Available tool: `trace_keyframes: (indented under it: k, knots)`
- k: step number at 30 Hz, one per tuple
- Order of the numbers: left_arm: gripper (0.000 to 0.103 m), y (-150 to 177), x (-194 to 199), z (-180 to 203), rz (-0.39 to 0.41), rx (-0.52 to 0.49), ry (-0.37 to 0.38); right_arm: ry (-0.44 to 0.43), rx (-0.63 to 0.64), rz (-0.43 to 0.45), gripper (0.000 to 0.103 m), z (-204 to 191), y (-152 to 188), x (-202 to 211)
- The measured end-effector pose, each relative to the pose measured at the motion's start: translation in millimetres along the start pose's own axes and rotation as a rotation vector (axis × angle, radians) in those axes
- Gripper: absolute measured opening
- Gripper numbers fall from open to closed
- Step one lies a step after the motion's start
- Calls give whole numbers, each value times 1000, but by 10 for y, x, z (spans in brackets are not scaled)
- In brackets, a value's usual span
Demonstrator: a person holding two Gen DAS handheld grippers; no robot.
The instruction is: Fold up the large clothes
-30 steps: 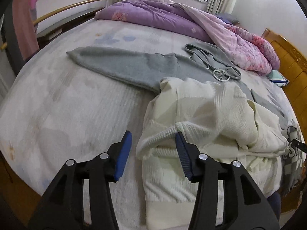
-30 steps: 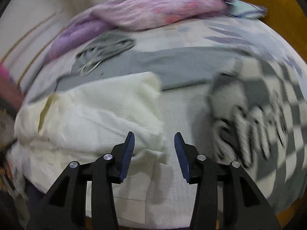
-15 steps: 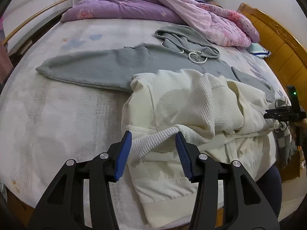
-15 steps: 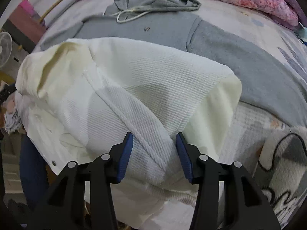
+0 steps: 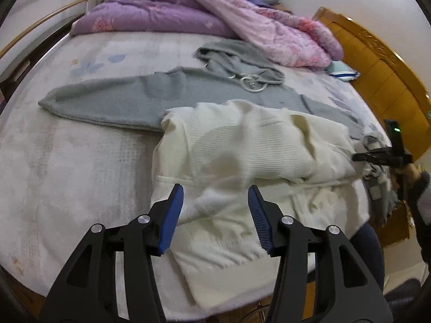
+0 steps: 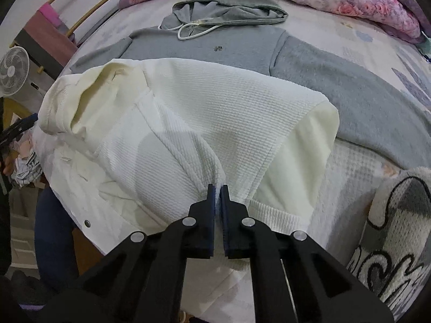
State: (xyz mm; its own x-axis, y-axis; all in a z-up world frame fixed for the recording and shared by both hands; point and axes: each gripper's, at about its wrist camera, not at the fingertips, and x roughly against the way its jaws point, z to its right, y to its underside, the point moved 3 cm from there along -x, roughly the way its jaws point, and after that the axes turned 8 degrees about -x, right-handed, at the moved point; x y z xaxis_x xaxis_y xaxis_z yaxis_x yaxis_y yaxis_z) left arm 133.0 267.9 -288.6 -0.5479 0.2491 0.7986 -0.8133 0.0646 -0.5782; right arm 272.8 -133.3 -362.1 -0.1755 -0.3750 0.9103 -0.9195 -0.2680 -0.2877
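On the left side, my left claw (image 5: 215,210) hangs over the near edge of the bed, its two blue pads about half apart, and a ribbed cuff of the cream-white waffle-knit jacket (image 5: 242,145) lies between them; the pads do not press on it, and the jaws have just opened a little more. This jacket is spread in the near part of the pale, faintly patterned bed sheet (image 5: 67,161), with its lower hem hanging over the bed edge. Behind it, partly covered by it, lies the grey fleece hoodie (image 5: 129,102) flat on the sheet, one sleeve stretched to the left and the hood with its white drawstring toward the back. Further behind is a heap of purple and pink flowered quilts (image 5: 215,24), and at the right a brown wooden headboard (image 5: 377,62). Going to the right, my right claw (image 6: 217,188) is at the other side of the jacket (image 6: 215,113); its jaws have just been closing and now they pinch a fold of the white waffle fabric tightly between the pads. In this view the grey hoodie (image 6: 336,80) lies beyond the jacket, and at the far right I see a fluffy grey and white blanket with black outlines (image 6: 398,215).
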Motion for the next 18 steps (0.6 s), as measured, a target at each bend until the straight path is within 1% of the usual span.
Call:
trace_keyframes:
  k: [1, 3, 4, 6, 8, 9, 10, 11, 12, 13, 16, 18]
  knots:
    - [57, -9, 60, 74, 19, -19, 15, -1, 1, -2, 4, -6, -4, -10]
    - [72, -63, 65, 208, 36, -72, -5, 2, 7, -1, 4, -17, 5, -18]
    - [72, -101, 11, 268, 34, -101, -16, 5, 5, -3, 4, -17, 5, -30]
    - [71, -184, -162, 316, 20, -117, -37, 11, -4, 0, 4, -3, 10, -31]
    - [70, -243, -401, 316, -19, -95, -17, 16, -15, 9, 4, -1, 0, -6]
    - [62, -257, -501, 299, -39, -92, -27, 19, -16, 16, 4, -5, -2, 10]
    - [43, -266, -628, 284, -71, -93, -41, 21, -19, 26, 4, -10, -5, 37]
    - [29, -259, -705, 272, -91, -96, -46, 21, -24, 35, 4, -14, -4, 61]
    - [7, -260, -777, 256, -101, -107, -72, 27, -26, 44, 4, -16, 0, 81]
    - [6, -255, -787, 257, -95, -116, -86, 31, -27, 58, 4, -22, 7, 108]
    - [6, -203, -611, 280, -36, -112, -65, 34, -17, 106, 3, -50, 63, 214]
    - [6, -108, -447, 328, -5, -163, -86, 25, -8, 146, 3, -67, 126, 327]
